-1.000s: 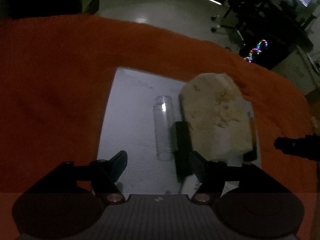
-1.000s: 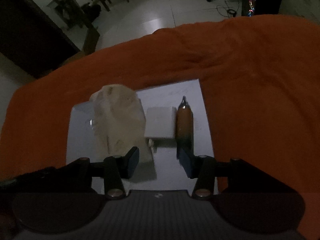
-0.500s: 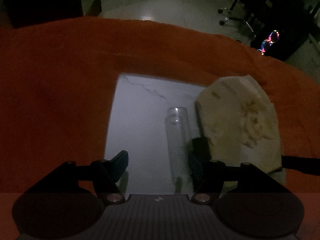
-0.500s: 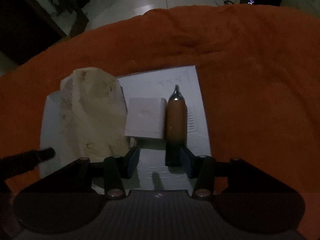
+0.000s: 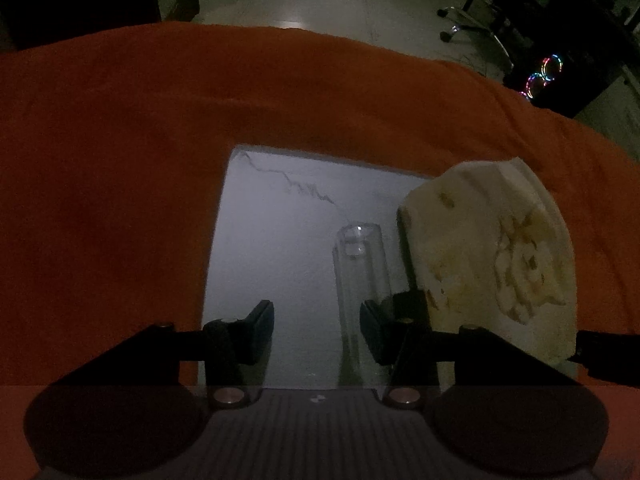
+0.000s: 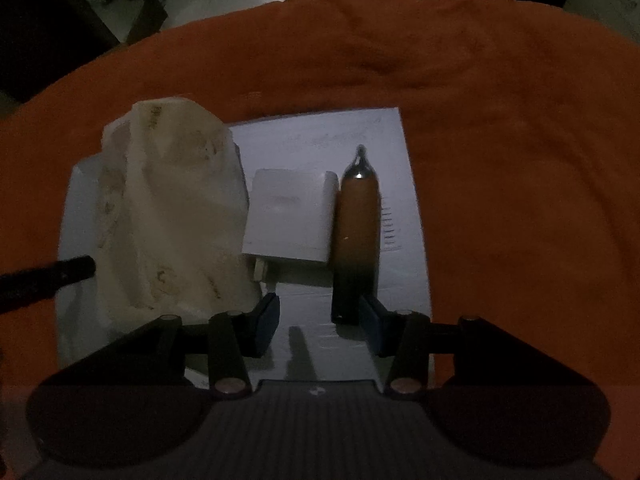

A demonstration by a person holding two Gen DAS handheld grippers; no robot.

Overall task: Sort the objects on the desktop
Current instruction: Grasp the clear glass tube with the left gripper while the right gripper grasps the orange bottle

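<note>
Orange cloth covers the desk in both views, and a pale grey sheet lies on it in the centre of each frame. In the left wrist view, the left gripper is spread wide with nothing between its fingers; a clear plastic tube lies on the sheet just inside its right finger, running up the frame. Right of the tube sits a cream pouch with a brownish printed pattern, too dim to read. A scribbled dark line crosses the sheet's upper part. Coloured light rings glow at the upper right.

In the right wrist view, the right gripper is likewise released, holding nothing. A brown pen-like cylinder with a silver tip lies just above its right finger, pointing up the frame. Beside it, centre frame, is a small white box, touching the cylinder, and left of that the cream pouch. Faint lines of writing on the sheet right of the cylinder cannot be read. A dark gripper finger enters from the left edge.
</note>
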